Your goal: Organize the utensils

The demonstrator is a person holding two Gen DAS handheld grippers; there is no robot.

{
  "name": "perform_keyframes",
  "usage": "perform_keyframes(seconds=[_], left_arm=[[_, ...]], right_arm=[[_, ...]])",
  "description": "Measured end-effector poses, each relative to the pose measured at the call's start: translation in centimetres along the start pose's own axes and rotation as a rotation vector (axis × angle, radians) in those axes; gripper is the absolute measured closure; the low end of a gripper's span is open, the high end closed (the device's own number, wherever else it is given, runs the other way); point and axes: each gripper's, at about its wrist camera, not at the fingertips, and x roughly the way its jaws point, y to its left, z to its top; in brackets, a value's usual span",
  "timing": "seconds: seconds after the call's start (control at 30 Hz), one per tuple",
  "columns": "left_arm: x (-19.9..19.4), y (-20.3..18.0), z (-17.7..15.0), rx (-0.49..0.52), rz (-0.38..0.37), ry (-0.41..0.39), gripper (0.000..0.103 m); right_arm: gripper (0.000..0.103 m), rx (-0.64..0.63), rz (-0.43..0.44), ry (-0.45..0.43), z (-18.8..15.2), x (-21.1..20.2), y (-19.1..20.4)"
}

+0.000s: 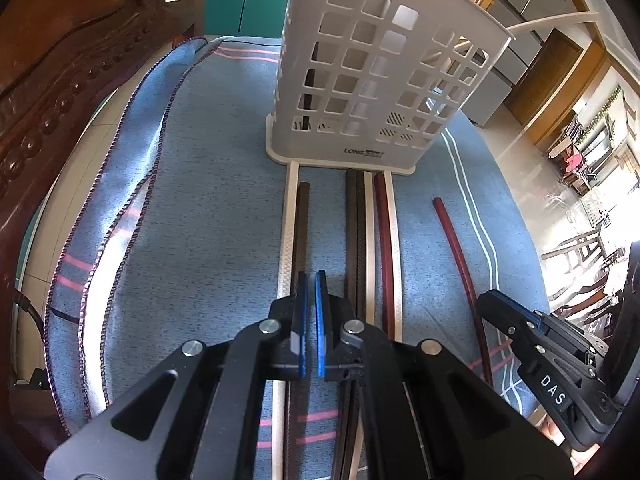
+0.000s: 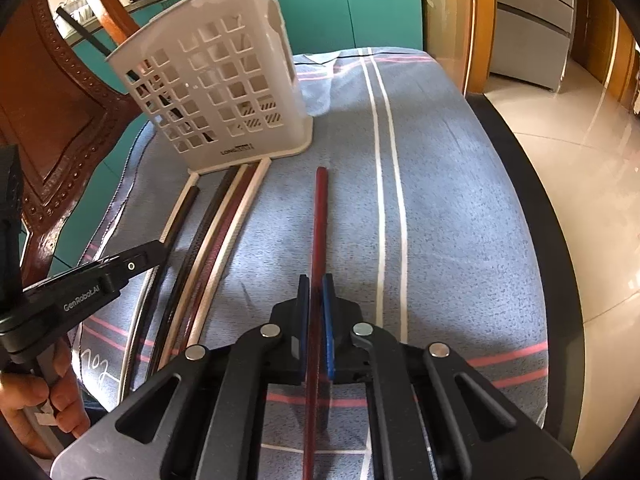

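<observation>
Fingers point(image 2: 329, 312) of your right gripper point(image 2: 316, 300) are pressed in on the red chopstick point(image 2: 320, 216), which runs straight up between the blue pads toward the white slotted holder point(image 2: 216, 92). Your left gripper point(image 1: 311, 300) has its fingers almost touching too, with only a sliver of gap, and it sits over a dark chopstick point(image 1: 301, 224); whether that stick is actually pinched between the pads, you cannot tell from the left wrist view.

Take the holder as your landmark. It stands upright at the far end of the blue striped cloth point(image 2: 460, 208). The red chopstick lies alone, its far tip just short of the holder's base and off to the right of it. A bundle of other chopsticks point(image 2: 224, 216), pale, dark and reddish, lies side by side with far ends touching or nearly touching the holder's front edge. One dark chopstick point(image 2: 84, 34) already leans inside the holder.

Expect the red stick to be light, rigid and smooth, so it will likely swivel in a two-point pinch. You hold it well back from the far tip; judging by the view, that leaves a long lever ahead. Lift slowly, keep it level, then tip it upright before lowering it through the holder's open top.
</observation>
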Motion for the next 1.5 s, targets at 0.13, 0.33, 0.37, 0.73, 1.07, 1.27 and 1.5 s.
perform_keyframes(seconds=[0.13,0.33,0.37,0.73,1.07,1.27,1.5], left_arm=[[0.2,-0.3,0.1,-0.002,-0.007,0.0,0.099],[-0.4,0.4,0.0,-0.003,-0.01,-0.007,0.099],[-0.5,0.5,0.0,-0.003,-0.012,-0.008,0.099],[-1.7,1.8,0.1,-0.042,-0.12,-0.014,0.099],[-0.4,1.8,0.2,-0.05,-0.044,0.005,0.099],[0.2,0.7,-0.1,0.001,-0.001,0.021,0.096],[0.1,0.5,-0.1,-0.012,-0.014,0.017,0.096]], right_arm=[[0.096,0.013,0.001,0.009,-0.1,0.2,-0.3],[0.096,0.024,0.001,0.008,-0.2,0.1,-0.5],[0.096,0.028,-0.002,0.005,-0.2,0.0,-0.6],[0.096,0.085,-0.028,0.0,0.0,-0.5,-2.6],[0.095,0.101,0.003,0.012,0.0,-0.3,-3.4],[0.095,0.106,0.004,0.022,-0.1,0.1,-3.7],[0.095,0.093,0.004,0.023,-0.2,0.1,-2.9]])
